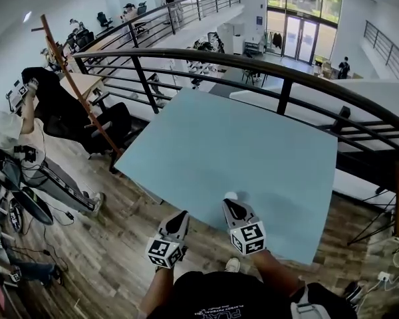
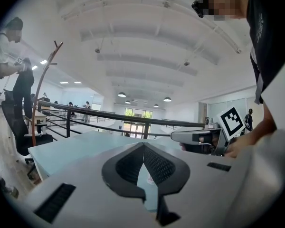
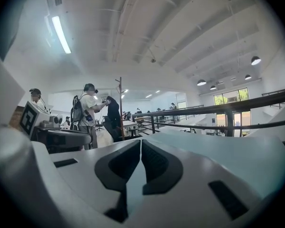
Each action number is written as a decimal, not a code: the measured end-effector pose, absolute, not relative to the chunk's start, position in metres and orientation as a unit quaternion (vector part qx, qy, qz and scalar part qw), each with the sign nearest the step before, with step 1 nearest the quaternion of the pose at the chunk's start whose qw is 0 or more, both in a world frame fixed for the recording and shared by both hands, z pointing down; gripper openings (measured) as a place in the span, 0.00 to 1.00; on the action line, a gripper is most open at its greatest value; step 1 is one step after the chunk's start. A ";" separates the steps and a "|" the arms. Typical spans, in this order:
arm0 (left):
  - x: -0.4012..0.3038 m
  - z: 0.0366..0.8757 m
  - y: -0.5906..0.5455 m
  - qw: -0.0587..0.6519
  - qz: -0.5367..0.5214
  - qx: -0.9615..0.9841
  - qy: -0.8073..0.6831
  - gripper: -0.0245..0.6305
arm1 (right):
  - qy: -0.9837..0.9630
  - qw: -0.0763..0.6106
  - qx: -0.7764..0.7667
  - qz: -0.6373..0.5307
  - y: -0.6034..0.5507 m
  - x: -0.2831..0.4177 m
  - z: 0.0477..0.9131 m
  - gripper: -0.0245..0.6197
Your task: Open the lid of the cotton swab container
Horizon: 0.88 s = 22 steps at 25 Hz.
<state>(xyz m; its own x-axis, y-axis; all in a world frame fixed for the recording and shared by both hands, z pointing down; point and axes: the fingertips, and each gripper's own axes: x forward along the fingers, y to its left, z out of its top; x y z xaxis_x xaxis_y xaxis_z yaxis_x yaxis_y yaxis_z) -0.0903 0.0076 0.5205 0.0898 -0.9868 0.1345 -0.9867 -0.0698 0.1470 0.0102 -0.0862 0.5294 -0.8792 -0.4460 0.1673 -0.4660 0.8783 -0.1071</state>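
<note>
not started yet, i'd say. left gripper and right gripper both have fingers clenched shut, empty. small white container sits on the tabletop just ahead of the right one, unopened i guess.

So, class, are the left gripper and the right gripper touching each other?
Apart. In the head view the left gripper and right gripper sit side by side, with floor visible between them.
</note>
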 end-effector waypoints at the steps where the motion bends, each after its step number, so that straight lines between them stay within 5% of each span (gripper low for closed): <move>1: -0.092 0.522 0.005 0.098 0.001 0.731 -0.675 0.05 | -0.967 0.070 0.235 0.070 -0.089 0.010 0.529 0.07; 22: -0.137 0.527 -0.087 0.110 -0.011 0.802 -0.587 0.05 | -0.944 0.078 0.313 0.076 -0.142 -0.031 0.534 0.07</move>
<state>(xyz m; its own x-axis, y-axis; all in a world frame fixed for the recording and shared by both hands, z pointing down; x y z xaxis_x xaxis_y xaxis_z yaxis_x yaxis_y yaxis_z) -0.1374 -0.0875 0.5270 0.3110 -0.9438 0.1123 -0.9391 -0.2869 0.1894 -0.0311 -0.1425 0.5335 -0.7922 -0.5784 0.1944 -0.6020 0.7930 -0.0937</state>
